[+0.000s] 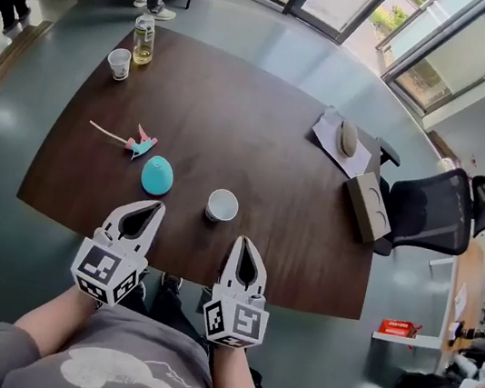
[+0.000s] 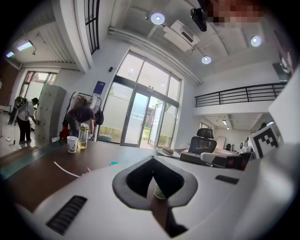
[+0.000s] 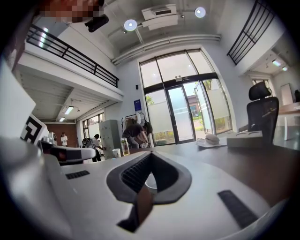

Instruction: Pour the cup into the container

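The cup [image 1: 222, 205] stood upright on the counter [image 1: 261, 136] near its front edge, mouth up and long axis vertical. It was just beyond the tips of the left hand-held gripper [image 1: 157, 206] and the right hand-held gripper [image 1: 242, 240]. Both had their jaws together and empty, pointing across the counter. A teal dome [image 1: 157, 175] lay near the cup's left.

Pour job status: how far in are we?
Nothing done yet: the white cup stands upright on the table, untouched. In hand: nothing; the left hand-held gripper and right hand-held gripper are both shut and empty near the table's front edge, short of the cup. Left: grasp, carry, pour.
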`<state>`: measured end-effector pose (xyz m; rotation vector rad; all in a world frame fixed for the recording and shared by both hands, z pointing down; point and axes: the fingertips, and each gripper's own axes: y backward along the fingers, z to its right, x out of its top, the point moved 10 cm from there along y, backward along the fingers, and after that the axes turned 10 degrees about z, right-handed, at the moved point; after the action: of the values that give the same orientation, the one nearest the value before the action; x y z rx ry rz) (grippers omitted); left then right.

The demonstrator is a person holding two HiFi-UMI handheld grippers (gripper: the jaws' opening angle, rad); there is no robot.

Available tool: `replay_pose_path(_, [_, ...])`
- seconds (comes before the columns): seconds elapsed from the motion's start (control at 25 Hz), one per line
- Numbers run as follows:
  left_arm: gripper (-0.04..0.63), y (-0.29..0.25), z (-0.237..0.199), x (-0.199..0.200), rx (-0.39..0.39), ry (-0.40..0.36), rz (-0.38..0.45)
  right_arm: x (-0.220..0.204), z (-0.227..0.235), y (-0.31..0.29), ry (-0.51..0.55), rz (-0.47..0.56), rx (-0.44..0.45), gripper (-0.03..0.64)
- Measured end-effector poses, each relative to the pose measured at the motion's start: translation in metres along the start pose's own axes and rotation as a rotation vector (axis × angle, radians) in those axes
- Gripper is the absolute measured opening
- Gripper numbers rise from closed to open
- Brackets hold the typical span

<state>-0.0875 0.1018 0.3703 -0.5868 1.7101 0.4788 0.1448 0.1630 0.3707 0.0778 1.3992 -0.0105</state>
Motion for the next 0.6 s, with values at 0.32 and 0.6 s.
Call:
replay_pose_path(0.32, [0.008, -0.047, -0.001, -0.017, 0.002, -0.010, -0.039, -0.021, 0.017, -0.034, -0.001, -0.038, 0.054, -0.012])
replay_pose_path(0.6, [0.008, -0.071, -0.005, -0.035, -0.002, -0.017, -0.092, -0.036, 0.023, -0.048, -0.003, -0.070, 0.132, 0.024])
